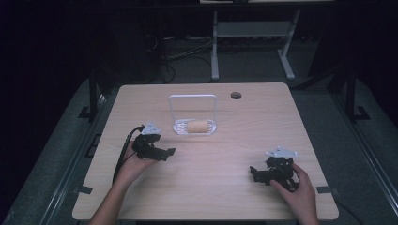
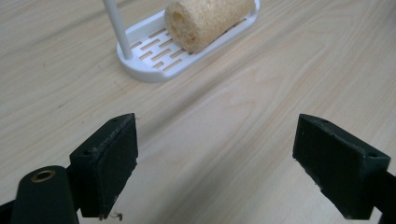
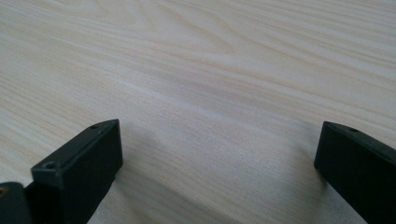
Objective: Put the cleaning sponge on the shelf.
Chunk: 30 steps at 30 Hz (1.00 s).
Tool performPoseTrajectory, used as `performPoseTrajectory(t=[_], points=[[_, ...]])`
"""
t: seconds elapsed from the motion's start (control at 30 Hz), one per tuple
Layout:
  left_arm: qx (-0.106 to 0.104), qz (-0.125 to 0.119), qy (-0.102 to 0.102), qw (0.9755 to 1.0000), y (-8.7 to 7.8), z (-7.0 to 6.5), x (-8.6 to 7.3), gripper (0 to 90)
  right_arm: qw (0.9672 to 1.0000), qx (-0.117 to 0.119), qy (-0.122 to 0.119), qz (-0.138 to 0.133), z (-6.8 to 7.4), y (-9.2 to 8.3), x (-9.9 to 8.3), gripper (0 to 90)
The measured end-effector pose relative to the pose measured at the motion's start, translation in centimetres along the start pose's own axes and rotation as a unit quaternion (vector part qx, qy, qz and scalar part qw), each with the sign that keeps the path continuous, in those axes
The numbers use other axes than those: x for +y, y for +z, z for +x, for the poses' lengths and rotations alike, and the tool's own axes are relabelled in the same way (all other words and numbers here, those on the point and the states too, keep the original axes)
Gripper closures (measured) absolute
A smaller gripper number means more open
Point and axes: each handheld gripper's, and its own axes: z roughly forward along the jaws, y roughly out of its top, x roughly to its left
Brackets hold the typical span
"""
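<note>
A tan sponge roll [image 1: 198, 126] [image 2: 205, 21] lies on its side in a white slotted tray [image 1: 180, 126] [image 2: 154, 60] with a tall loop handle [image 1: 192, 97], at the table's middle back. My left gripper [image 1: 165, 153] [image 2: 215, 163] is held low at the left, just short of the tray, jaws wide apart and empty. My right gripper [image 1: 256, 173] [image 3: 219, 168] sits near the front right, pointing left over bare wood, open with nothing between its jaws.
The light wooden table [image 1: 206, 187] has a round cable hole [image 1: 235, 95] at the back right. Beyond its far edge stand metal frame legs [image 1: 215, 47] and cables on a dark floor.
</note>
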Motion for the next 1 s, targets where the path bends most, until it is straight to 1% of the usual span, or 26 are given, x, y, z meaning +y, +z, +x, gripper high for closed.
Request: performPoseTrajectory(t=[0.2, 0.57, 0.6, 0.7, 0.73, 0.77, 1.0], points=[[0.007, -0.003, -0.003, 1.0000, -1.3, 0.2, -1.4, 13.8, 1.0000, 0.000, 0.000, 0.000, 0.0, 0.0, 0.0, 0.5], [0.021, -0.004, -0.016, 0.9996, -3.1, 0.8, -3.9, 14.0, 1.0000, 0.000, 0.000, 0.000, 0.0, 0.0, 0.0, 0.5], [0.023, -0.006, -0.018, 0.9996, -3.4, 0.8, -4.3, 14.0, 1.0000, 0.000, 0.000, 0.000, 0.0, 0.0, 0.0, 0.5], [0.027, -0.007, -0.019, 0.9994, -3.8, 0.8, -4.9, 14.0, 1.0000, 0.000, 0.000, 0.000, 0.0, 0.0, 0.0, 0.5], [0.027, -0.007, -0.019, 0.9994, -3.8, 0.8, -4.9, 13.9, 1.0000, 0.000, 0.000, 0.000, 0.0, 0.0, 0.0, 0.5], [0.029, -0.005, -0.020, 0.9994, -4.1, 0.8, -5.4, 14.0, 1.0000, 0.000, 0.000, 0.000, 0.0, 0.0, 0.0, 0.6], [0.037, -0.002, -0.021, 0.9991, -5.0, 0.7, -6.9, 14.0, 1.0000, 0.000, 0.002, 0.000, 0.0, 0.0, 0.0, 0.5]])
